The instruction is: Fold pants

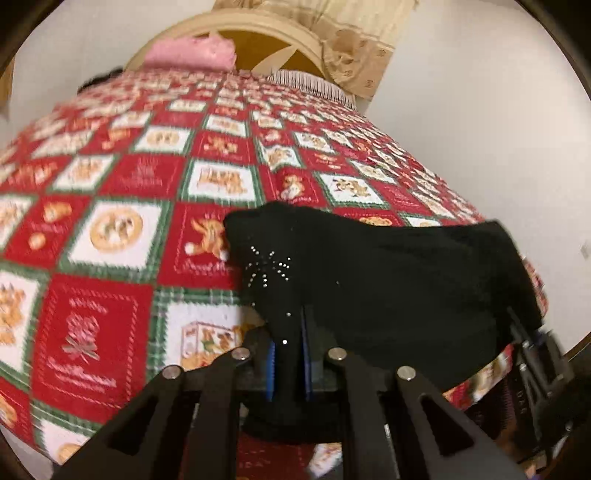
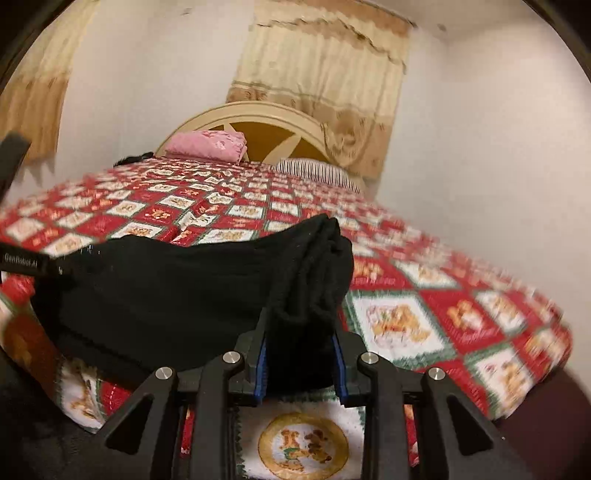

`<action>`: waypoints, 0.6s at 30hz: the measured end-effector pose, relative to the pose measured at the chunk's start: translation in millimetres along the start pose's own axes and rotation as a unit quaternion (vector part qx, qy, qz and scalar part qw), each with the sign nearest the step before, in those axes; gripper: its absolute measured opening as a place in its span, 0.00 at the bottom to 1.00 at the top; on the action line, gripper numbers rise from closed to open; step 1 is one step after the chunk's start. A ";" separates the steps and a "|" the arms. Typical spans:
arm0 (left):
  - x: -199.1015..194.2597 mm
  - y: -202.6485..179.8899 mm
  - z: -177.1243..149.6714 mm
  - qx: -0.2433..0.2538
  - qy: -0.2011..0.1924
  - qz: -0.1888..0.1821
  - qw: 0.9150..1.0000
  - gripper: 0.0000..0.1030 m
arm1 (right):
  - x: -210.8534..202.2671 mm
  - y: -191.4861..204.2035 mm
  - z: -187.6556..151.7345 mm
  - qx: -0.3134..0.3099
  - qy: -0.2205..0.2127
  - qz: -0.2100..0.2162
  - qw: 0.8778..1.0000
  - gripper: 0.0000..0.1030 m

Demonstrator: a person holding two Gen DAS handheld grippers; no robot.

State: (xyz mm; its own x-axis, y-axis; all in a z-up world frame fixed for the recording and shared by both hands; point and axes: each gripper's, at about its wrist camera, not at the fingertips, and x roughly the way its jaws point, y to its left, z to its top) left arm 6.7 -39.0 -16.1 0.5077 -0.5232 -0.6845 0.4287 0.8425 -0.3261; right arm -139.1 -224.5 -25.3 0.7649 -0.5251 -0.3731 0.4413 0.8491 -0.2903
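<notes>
Left wrist view looks along a bed covered by a quilt (image 1: pixel 122 177) of red and white squares with green borders and small bear and biscuit prints. At the far end stands a rounded cream headboard (image 1: pixel 266 33), with a pink pillow (image 1: pixel 192 53) and a striped pillow (image 1: pixel 306 83) against it. Behind hangs a beige curtain (image 1: pixel 354 48) on a plain white wall (image 1: pixel 480 129). The right wrist view shows the same room from lower down, with a second curtain (image 2: pixel 33 92) at the far left.

The pants (image 1: pixel 388 280) are black, bunched into a thick folded bundle lying across the near end of the quilt, close to the bed's near edge. A starburst of small shiny studs shows on the cloth near its left end. In the right wrist view the cloth (image 2: pixel 177 288) sags in a broad band, with gathered ridges at its right end.

The left gripper (image 1: pixel 288 354) has its blue-padded jaws narrowly apart and pinching a fold of the pants near the studded end. The right gripper (image 2: pixel 299 354) has its jaws wider apart, closed on a thick wad of the pants' right end. Each view catches part of the other gripper at the far end of the bundle.

The quilt lies flat and bare from the bundle up to the pillows. The bed's right edge runs near the wall; the near edge drops away just beneath the grippers.
</notes>
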 end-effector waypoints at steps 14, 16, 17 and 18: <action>-22.5 2.8 18.6 0.057 -0.063 0.046 0.995 0.11 | -15.3 27.0 35.6 -0.022 -0.039 0.002 0.999 0.28; -25.6 5.0 21.0 0.058 -0.069 0.049 0.995 0.11 | -15.0 30.7 41.3 -0.019 -0.045 0.005 0.999 0.28; -26.7 6.2 22.8 0.058 -0.071 0.050 0.994 0.11 | -15.2 31.8 44.0 -0.017 -0.047 0.007 0.999 0.28; -27.9 8.2 25.5 0.058 -0.073 0.052 0.994 0.11 | -15.4 33.1 46.7 -0.015 -0.050 0.009 0.999 0.28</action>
State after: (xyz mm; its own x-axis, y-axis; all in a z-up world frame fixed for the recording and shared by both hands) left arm 15.1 -20.7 17.0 0.6534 -0.4540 -0.6057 0.4476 0.8770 -0.1745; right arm -114.4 -185.6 12.0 0.8167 -0.4999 -0.2883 0.4140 0.8556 -0.3108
